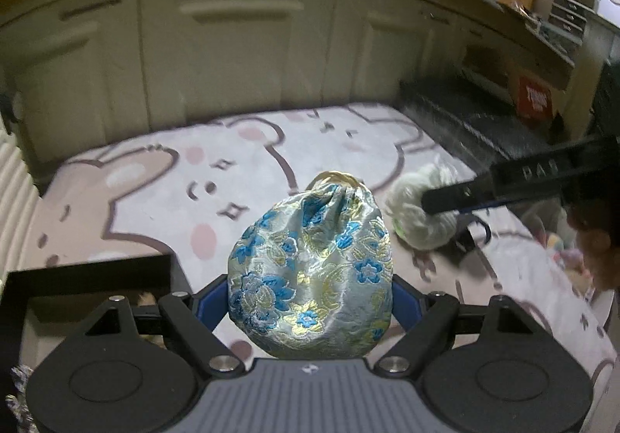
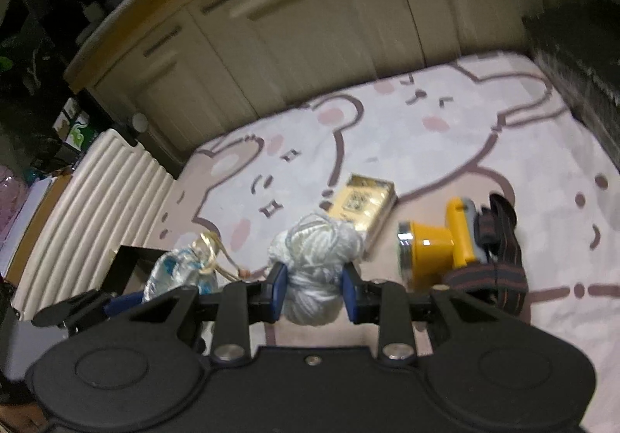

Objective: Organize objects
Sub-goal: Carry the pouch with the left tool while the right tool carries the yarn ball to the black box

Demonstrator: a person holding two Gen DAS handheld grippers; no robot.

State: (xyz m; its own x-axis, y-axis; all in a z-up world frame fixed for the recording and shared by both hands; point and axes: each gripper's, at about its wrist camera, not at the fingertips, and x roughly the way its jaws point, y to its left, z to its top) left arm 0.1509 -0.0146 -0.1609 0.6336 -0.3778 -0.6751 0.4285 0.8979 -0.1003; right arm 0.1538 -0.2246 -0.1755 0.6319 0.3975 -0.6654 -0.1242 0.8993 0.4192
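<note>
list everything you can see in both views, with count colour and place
brocade pouch: 1, silver with blue and gold flowers, between the left gripper's pads
yarn ball: 1, pale grey-white, between the right gripper's pads
box: 1, gold, on the rug behind the yarn ball
headlamp: 1, yellow with a dark striped strap, on the rug right of the yarn ball
black box: 1, open, at the rug's left edge
rug: 1, pale with cartoon animals, on the floor
cabinets: cream, behind the rug
left gripper: 1, black with blue pads
right gripper: 1, black with blue pads
</note>
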